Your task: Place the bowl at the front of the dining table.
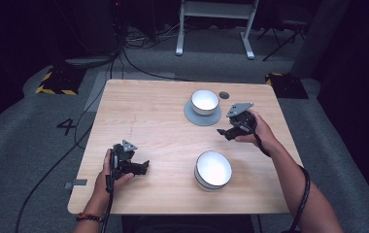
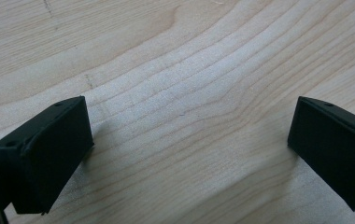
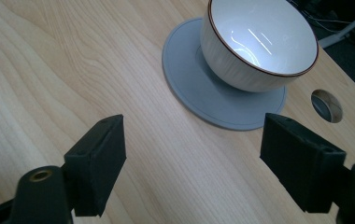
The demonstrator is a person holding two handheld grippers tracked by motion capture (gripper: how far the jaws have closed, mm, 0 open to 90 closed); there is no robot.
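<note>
Bowl (image 3: 259, 44) just beyond open right fingers (image 3: 98, 163)

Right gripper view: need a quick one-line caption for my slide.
Open right tongs hover empty over the wooden table, aimed at a white bowl sitting on a grey saucer.

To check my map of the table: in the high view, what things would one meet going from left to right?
left gripper → grey plate with the small bowl on it → large bowl → round hole in the tabletop → right gripper
</note>
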